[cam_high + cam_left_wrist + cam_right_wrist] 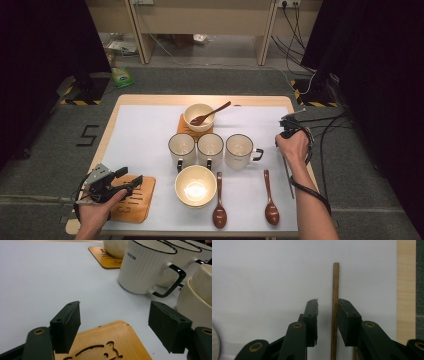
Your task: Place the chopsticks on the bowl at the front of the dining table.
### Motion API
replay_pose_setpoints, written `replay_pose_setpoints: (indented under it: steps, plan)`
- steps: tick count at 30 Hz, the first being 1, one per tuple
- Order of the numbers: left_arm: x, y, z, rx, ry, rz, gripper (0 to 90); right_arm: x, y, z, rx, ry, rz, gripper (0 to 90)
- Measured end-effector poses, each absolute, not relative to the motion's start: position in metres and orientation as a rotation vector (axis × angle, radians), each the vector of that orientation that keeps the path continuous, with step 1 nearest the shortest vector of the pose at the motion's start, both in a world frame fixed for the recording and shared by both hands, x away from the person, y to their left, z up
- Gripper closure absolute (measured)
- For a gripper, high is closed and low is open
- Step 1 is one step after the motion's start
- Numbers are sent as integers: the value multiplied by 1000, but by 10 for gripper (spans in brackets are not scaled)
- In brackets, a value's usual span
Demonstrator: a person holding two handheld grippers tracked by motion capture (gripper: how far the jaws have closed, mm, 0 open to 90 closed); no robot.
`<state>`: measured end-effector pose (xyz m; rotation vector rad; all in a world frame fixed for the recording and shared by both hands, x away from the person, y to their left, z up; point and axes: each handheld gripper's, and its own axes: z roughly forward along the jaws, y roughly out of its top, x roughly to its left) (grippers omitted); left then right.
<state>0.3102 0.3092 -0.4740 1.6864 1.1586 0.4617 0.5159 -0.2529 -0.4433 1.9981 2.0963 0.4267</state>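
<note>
**Straddling a thin wooden stick at the table's right edge**

Hovering over the right side of the table (150, 125), the right hand-held gripper (327, 312) has its two black jaws a little apart with a thin wooden stick (335, 305) running between them. In the right gripper view the stick lies flat on the white table top, closer to the right-hand jaw than to the other; a gap shows on the left-hand side, and whether the right-hand pad grazes the wood is hard to tell. The stick's far end reaches beyond the jaw tips. From the high view the same right hand-held gripper (289, 125) sits in the person's right hand, and the stick (288, 177) trails back from under it toward the near table edge.

Off to the inner side of this hand-held gripper stand three white mugs (210, 149) in a row, the nearest with its dark handle turned toward it. Two brown spoons (270, 200) lie nearer the person, beside a cream bowl (195, 186). Beyond the mugs, a second bowl (198, 116) rests on a wooden coaster and carries a spoon.

The left hand-held gripper (113, 322) has its jaws wide apart, empty, poised just above a wooden coaster (105, 345) with cut-out slots; a mug stands ahead of it.
</note>
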Motion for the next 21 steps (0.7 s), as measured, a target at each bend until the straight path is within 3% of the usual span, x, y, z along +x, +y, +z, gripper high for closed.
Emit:
replay_pose_setpoints:
  steps: [21]
  plan:
    - [310,310,-474,1686,1161,464,251,476,-262,-441,2043,2142,373,704]
